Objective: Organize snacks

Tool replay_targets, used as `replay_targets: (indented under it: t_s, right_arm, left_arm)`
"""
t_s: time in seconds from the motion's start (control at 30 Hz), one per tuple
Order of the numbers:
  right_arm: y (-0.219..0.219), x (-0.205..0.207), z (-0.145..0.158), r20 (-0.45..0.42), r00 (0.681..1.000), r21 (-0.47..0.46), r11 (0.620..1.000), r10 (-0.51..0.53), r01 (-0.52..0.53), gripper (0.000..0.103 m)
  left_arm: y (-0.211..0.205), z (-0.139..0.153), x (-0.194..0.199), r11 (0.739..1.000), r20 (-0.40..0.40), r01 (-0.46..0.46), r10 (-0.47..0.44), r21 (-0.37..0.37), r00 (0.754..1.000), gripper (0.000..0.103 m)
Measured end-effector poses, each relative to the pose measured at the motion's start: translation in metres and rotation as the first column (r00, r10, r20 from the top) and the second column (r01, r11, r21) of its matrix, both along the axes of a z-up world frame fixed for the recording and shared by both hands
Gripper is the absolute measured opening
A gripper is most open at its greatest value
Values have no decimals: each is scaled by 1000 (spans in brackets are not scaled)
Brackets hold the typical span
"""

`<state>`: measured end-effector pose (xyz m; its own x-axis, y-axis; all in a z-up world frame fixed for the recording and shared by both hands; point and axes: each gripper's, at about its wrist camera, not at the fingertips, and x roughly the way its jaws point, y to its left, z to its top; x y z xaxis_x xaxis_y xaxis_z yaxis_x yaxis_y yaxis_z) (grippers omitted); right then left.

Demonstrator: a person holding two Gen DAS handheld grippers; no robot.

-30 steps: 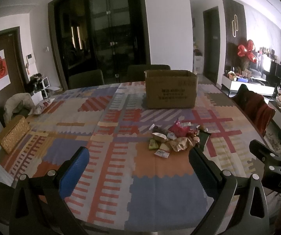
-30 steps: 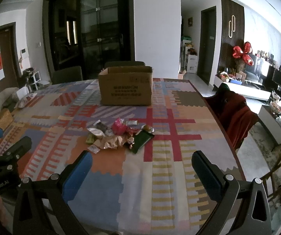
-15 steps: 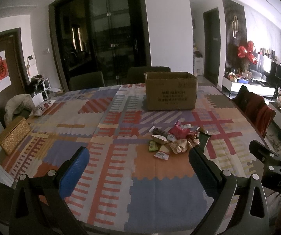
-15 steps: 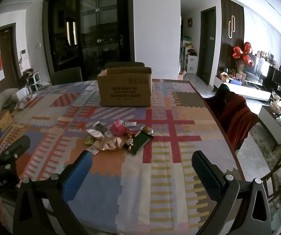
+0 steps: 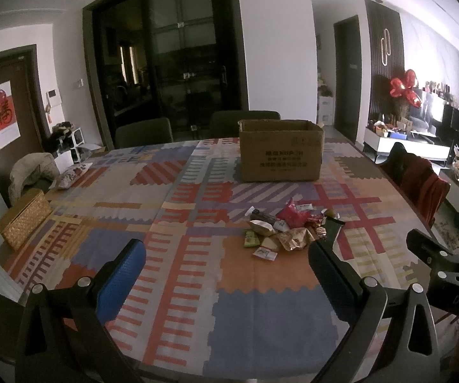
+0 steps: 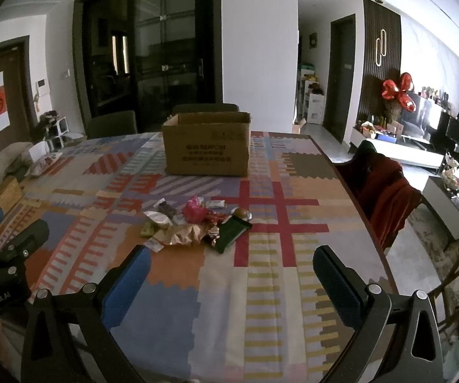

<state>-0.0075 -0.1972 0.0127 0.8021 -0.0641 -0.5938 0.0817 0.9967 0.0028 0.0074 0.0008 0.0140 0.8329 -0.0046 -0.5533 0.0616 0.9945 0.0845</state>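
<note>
The snack pile (image 5: 288, 229) lies loose on the patterned worktop (image 5: 178, 274), ahead of the left tool (image 5: 226, 265) and a little to its right; from the right tool (image 6: 231, 268) it sits ahead and slightly to the left. Over the last second little has changed: both views have tilted or drawn back a touch, so the pile and the cardboard box (image 6: 206, 146) sit slightly lower in view, and no wrapper has shifted. That suggests the sorting has not begun and the tools are only lining up.

Both tools are spread wide with nothing between their pads. The box stands open-topped beyond the pile, straight on from the right tool, apart from the snacks with bare cloth between.

Room to move looks generous: open cloth lies between each tool and the pile. The worktop's right edge curves close beside the right tool, with a chair draped in red cloth (image 6: 386, 188) just past it. A woven box (image 5: 25, 220) sits far to the left, near that edge.
</note>
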Motion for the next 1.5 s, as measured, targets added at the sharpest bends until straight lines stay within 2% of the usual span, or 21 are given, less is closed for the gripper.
replay_targets:
  t_s: [1.03,1.33,1.5]
  right_arm:
    - [2,0,-4,-1,1000,-1,1000,3,-3,103]
    - [-2,20,-16,-47,999,24,1000,1,0,103]
    - [-2,35,-21,-59,998,39,999,-1,3,102]
  left_arm:
    - [2,3,-3,1000,10,-4,4,-1,1000,103]
    - [2,-6,20,1000,-45,20,-20,0,999,103]
    - [0,-11,41,999,-47,53,-53,-1,997,102]
